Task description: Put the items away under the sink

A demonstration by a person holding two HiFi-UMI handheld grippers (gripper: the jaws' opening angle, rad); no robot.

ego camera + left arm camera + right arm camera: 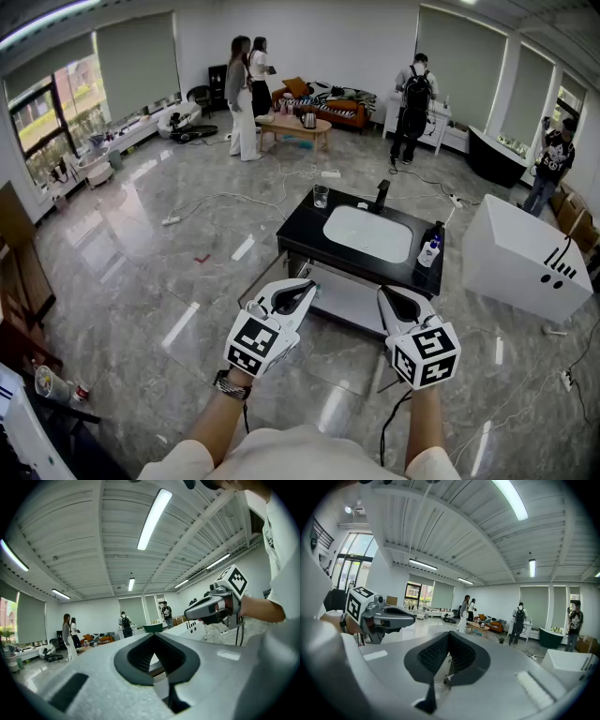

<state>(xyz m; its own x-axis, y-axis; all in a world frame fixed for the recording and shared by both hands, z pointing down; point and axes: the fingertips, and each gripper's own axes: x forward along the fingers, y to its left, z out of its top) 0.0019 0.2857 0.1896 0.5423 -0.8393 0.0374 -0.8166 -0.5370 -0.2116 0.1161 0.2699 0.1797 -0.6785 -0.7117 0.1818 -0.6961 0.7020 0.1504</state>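
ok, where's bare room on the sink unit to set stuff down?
Bare: countertop strip left of the basin, in front of the glass; the shelf underneath, as far as it shows. Crowded: right edge with the bottles; the faucet takes the back.

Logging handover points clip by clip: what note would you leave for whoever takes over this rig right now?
Claws: left claw and right claw are both shut and empty, held short of the sink.
Things: glass on its far left corner; two bottles at its right edge.
Done: nothing seems stowed.
Left: move glass and bottles to the shelf underneath.
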